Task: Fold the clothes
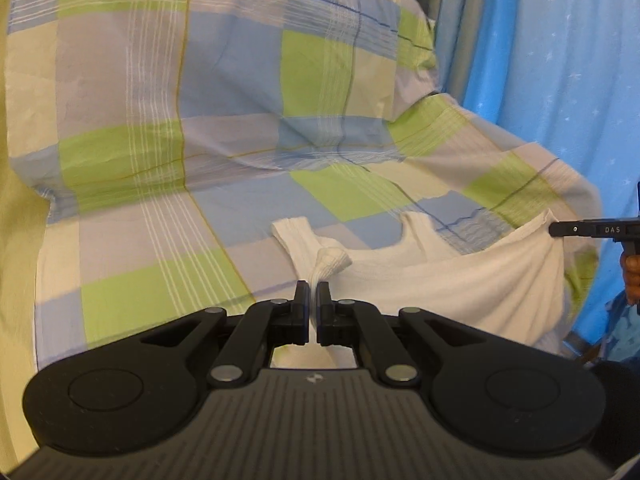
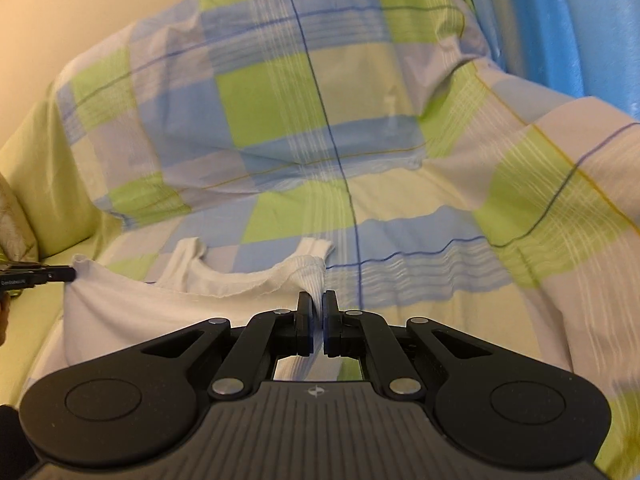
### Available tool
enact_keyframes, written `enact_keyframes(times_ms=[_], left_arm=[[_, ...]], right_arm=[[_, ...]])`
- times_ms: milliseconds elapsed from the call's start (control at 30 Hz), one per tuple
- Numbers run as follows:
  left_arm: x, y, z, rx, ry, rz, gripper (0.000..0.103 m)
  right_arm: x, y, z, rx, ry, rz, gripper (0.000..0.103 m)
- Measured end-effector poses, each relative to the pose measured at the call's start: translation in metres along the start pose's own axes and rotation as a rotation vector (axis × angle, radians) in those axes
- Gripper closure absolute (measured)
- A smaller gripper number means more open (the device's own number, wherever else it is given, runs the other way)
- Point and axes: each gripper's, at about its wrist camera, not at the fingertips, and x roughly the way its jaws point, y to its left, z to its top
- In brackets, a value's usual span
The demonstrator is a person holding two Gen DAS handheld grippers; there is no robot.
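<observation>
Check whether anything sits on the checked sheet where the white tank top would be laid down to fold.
Nothing visible does. Both the left gripper and right gripper pinch the white tank top, and the checked sheet beyond it is bare up to the pillow.

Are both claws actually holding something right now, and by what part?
Yes. Both hold the white tank top: the left claw and the right claw are each shut on a bunched edge fold.
</observation>
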Motion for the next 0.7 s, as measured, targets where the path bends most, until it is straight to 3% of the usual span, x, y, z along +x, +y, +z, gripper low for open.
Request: enact_keyframes(times_ms=[167,367,700], left_arm=[[0.044,0.027,0.025,-0.018,-0.001,0.034,0.102],[0.099,0.052,0.028,-0.028,0.042,0.055,0.102],[0.136,0.073,0.016,-0.076,0.061,0.081,0.102]], right_arm=[[0.049,-0.018,0.028,0.01,-0.007,-0.01,0.099],[0.113,-0.035,0.036,-0.003,0.044,-0.021,0.099],[0.147,-0.053,0.03,0.028,0.037,-0.037,0.099]])
